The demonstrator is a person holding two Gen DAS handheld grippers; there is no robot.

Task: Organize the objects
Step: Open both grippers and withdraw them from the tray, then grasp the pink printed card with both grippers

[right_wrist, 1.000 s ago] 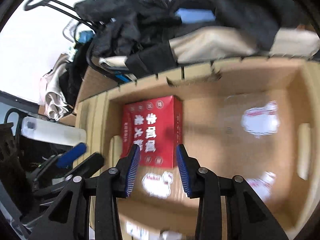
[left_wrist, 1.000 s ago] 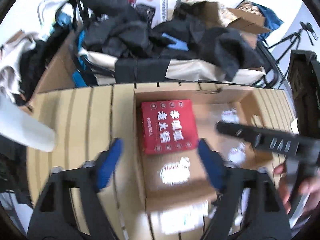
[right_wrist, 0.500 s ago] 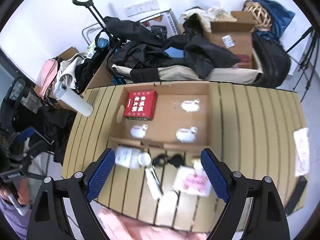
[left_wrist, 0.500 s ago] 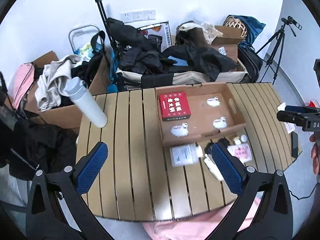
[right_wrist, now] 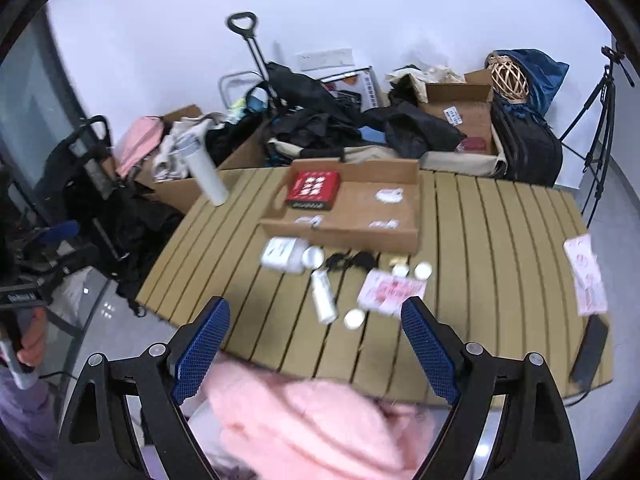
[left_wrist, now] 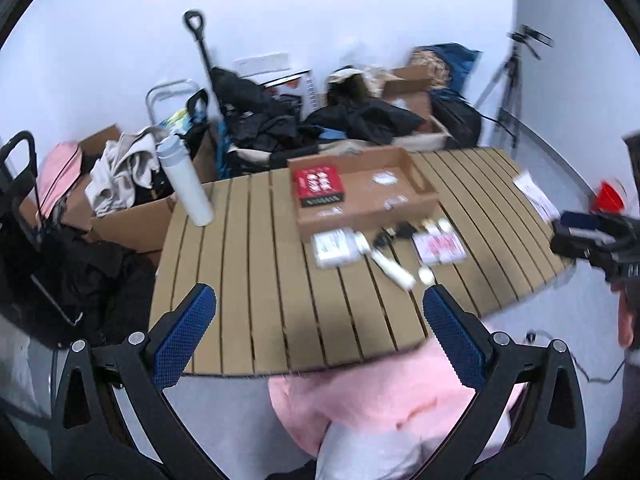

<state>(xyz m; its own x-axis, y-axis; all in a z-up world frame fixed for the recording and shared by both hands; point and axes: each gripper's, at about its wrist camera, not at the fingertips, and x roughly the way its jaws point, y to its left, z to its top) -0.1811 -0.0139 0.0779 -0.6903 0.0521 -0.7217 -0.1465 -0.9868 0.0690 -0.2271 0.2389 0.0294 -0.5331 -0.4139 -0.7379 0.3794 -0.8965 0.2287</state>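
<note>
A shallow cardboard tray sits on the slatted wooden table. A red box lies in its left part. In front of the tray lie a white bottle, a white tube, a black cord, a pink packet and small round jars. My left gripper and right gripper are both open and empty, held back above the table's near edge.
A white flask stands at the table's left rear. A pink packet and a black phone lie at the right edge. Boxes, clothes, a trolley and a tripod crowd behind. Pink clothing is below.
Both grippers have pulled far back and up from inside the tray to beyond the table's near edge. The right gripper's jaws went from narrow to wide. The red box stays in the tray.
</note>
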